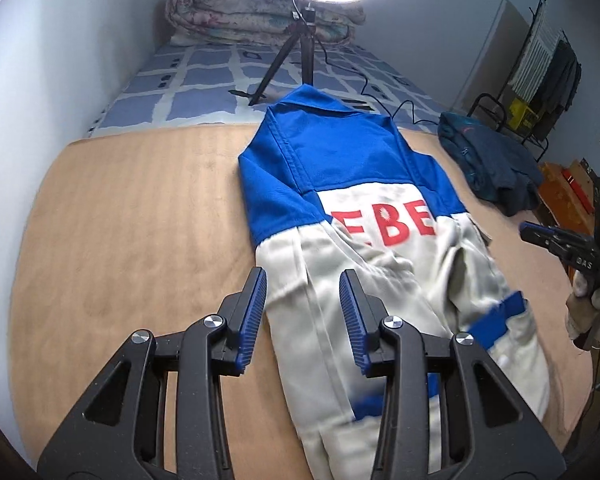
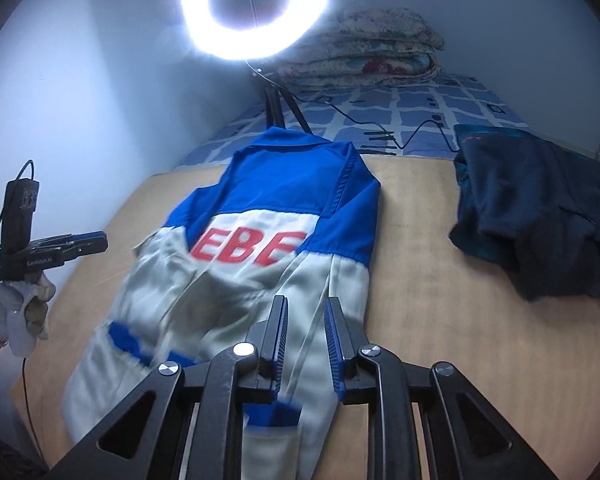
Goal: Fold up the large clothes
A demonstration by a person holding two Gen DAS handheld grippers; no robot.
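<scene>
Jacket (image 1: 352, 184) lies lengthwise toward 12 o'clock, collar far; left gripper (image 1: 303, 292) and right gripper (image 2: 306, 320) both parted, empty, above near hem, equally close

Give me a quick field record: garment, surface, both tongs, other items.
garment: blue and white jacket, back up with red letters, sleeves folded in
surface: tan board on a bed
left tongs: open above the jacket's hem, gripping nothing
right tongs: narrow gap, nothing clamped
other clothes: dark garment bundled to the right
light: ring light on a tripod behind the collar
</scene>
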